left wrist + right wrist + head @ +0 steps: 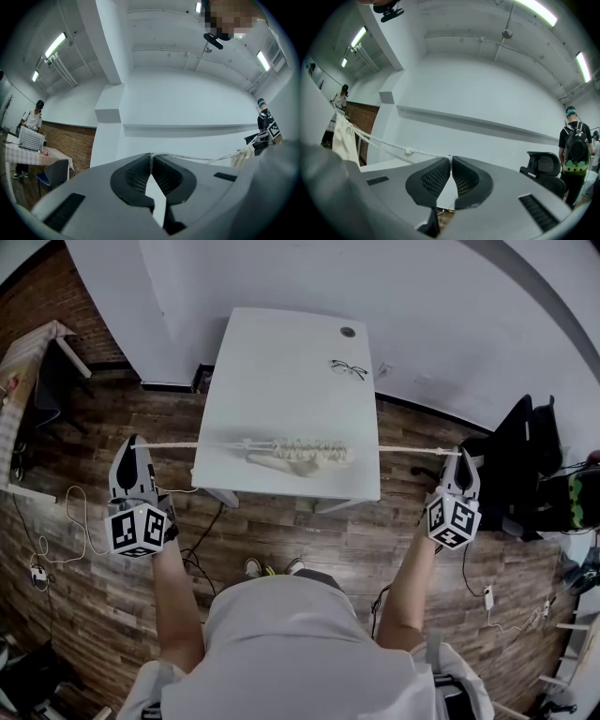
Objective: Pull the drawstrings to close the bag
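Observation:
A cream drawstring bag (296, 454) lies bunched on the white table (281, 362), its mouth gathered tight. Two white drawstrings run out from it, taut and level. The left drawstring (173, 444) ends in my left gripper (134, 441), which is shut on it well off the table's left side. The right drawstring (412, 450) ends in my right gripper (460, 454), shut on it beyond the table's right side. In the left gripper view the left drawstring (197, 158) leads from the pinched left gripper (151, 154) to the bag (241, 155). In the right gripper view a knotted right drawstring (393, 147) runs from the right gripper (450, 158) to the bag (343, 136).
A pair of glasses (348, 368) lies at the table's far right. A black office chair (520, 465) stands close to my right gripper. Cables (66, 521) trail over the wooden floor on the left. People stand far off in both gripper views.

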Demonstrator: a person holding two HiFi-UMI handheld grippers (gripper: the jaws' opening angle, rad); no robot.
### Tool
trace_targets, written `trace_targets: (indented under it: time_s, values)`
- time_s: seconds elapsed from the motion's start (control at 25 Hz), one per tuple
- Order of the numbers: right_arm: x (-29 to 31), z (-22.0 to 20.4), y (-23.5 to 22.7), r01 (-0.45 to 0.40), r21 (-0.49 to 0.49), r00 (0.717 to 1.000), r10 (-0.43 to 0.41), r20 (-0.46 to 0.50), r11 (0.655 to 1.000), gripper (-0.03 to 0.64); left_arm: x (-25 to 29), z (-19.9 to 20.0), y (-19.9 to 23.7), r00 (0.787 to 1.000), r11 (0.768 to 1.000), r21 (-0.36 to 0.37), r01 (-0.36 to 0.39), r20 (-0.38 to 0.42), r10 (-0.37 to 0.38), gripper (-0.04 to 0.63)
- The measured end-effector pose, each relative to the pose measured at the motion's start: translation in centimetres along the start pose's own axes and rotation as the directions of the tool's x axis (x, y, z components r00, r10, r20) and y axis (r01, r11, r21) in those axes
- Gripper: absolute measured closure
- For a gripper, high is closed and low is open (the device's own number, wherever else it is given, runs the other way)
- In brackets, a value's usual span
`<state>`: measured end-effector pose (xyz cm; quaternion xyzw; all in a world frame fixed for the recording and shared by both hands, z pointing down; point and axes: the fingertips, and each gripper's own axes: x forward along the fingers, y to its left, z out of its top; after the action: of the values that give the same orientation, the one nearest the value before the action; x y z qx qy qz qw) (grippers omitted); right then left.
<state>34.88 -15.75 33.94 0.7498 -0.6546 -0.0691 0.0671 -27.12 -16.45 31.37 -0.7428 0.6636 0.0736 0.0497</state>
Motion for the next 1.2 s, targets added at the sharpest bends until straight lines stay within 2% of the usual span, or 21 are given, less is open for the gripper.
trace_targets:
  time_s: [0.8,1.0,1.2]
  values:
    - [1.5,-0.9,-1.0,-0.013,0.023,1.000,0.013,-0.003,1.000,0.575,1.0,0.3,-1.1,1.000,1.000,0.018,0.005,-0.016,-0.005,0.577]
    - [1.4,-1.3,-1.8,0.004,0.029,1.000,-0.003,-0.010,1.000,0.575,0.9,0.7,-2.0,0.999,0.998,0.056,0.028,-0.025,-0.027,0.577]
    - [1.2,-1.2,-1.4,-0.007,0.012,1.000,0.007,-0.010,1.000,0.574,0.5,0.6,-1.1,1.000,1.000,0.017,0.012,-0.026,-0.011,0.577]
